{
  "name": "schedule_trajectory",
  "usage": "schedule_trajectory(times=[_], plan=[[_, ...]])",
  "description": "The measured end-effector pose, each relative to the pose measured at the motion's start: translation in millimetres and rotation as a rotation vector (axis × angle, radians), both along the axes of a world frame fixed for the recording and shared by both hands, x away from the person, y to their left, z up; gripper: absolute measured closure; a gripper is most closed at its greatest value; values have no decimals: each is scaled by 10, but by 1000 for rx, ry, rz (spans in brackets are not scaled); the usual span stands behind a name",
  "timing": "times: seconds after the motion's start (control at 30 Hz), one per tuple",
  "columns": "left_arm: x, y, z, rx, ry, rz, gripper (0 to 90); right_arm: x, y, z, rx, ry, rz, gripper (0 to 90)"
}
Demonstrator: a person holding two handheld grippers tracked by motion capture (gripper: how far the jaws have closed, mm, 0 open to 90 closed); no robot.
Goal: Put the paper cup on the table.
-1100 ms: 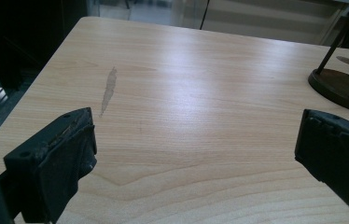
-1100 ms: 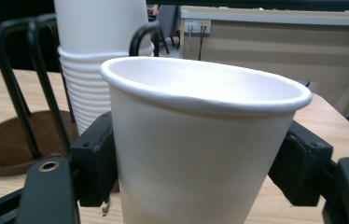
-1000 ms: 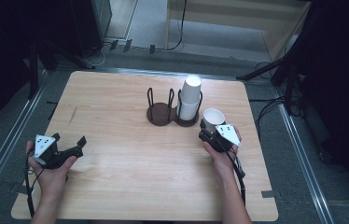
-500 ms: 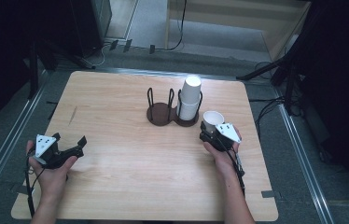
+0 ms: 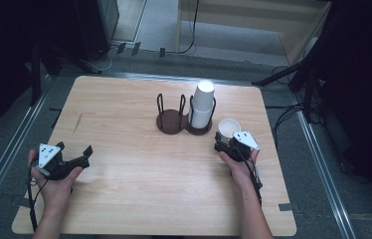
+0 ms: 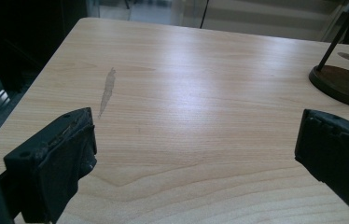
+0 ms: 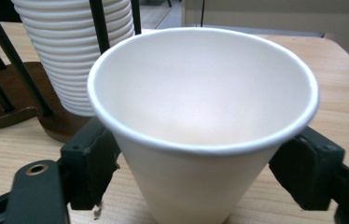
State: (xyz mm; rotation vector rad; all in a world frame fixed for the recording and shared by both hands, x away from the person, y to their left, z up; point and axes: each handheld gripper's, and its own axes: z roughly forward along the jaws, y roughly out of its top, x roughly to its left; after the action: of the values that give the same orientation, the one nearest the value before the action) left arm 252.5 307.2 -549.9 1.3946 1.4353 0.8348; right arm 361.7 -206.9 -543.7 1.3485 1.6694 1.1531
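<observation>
You've got the single paper cup (image 7: 200, 135) standing mouth-up on the table (image 5: 134, 199), just to the near right of the dark double cup holder (image 5: 184, 122), and your right gripper (image 5: 228, 143) sits around its lower wall. Its jaws have just been opening, with the cup between them: the left pad looks right up against the wall and there's a sliver of gap at the other, so it reads as a release, not a pinch. I'd spread a touch more before you back out, because a paper cone this light will tip or drag if one pad catches on it. Pull straight back along the jaws, away from the holder, and keep low and level so you don't clip the rim. Mind the stack of cups (image 5: 202, 104) in the holder's right-hand slot, it's close by. Your left gripper (image 5: 74, 152) is well off to the holder's near left, jaws spread wide over bare wood, nothing between them, fine where it is.
</observation>
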Motion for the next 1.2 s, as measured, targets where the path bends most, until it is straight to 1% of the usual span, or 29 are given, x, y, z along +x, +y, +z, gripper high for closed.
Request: schedule_trajectory(times=[0.07,0.17,0.2,0.23,0.27,0.3,0.33,0.37,0.47,0.63,0.73,0.77,0.9,1.07,1.2], plan=[[0,1,0,0,0,0,0,-4,-4,1,6,13,-1,188],[0,0,0,0,0,0,0,-11,-14,10,16,33,8,124],[0,1,0,0,0,0,0,-19,-18,22,20,55,21,85],[0,2,0,-1,0,0,0,-24,-21,32,20,86,43,41],[0,2,0,-1,1,0,0,-30,-22,38,26,111,62,12],[1,4,0,0,0,-2,0,-37,-25,44,28,124,84,0],[0,3,0,-2,0,-1,0,-50,-29,49,28,114,97,0],[0,2,0,-2,0,-2,0,-63,-33,63,29,103,98,0],[0,1,0,-2,-1,-3,0,-98,-48,131,33,85,77,0],[-1,2,0,-2,0,-3,0,-193,-58,262,-9,53,81,0],[-1,1,0,0,2,-4,0,-275,-78,349,0,31,90,0],[-1,0,0,1,2,-6,0,-307,-91,387,7,19,99,0],[-2,-7,-2,5,1,-10,0,-400,-122,508,40,-2,107,0],[-5,-18,-3,9,1,-12,0,-521,-154,663,45,-39,114,0],[-7,-23,-5,11,1,-14,0,-610,-206,724,53,-61,111,0]])
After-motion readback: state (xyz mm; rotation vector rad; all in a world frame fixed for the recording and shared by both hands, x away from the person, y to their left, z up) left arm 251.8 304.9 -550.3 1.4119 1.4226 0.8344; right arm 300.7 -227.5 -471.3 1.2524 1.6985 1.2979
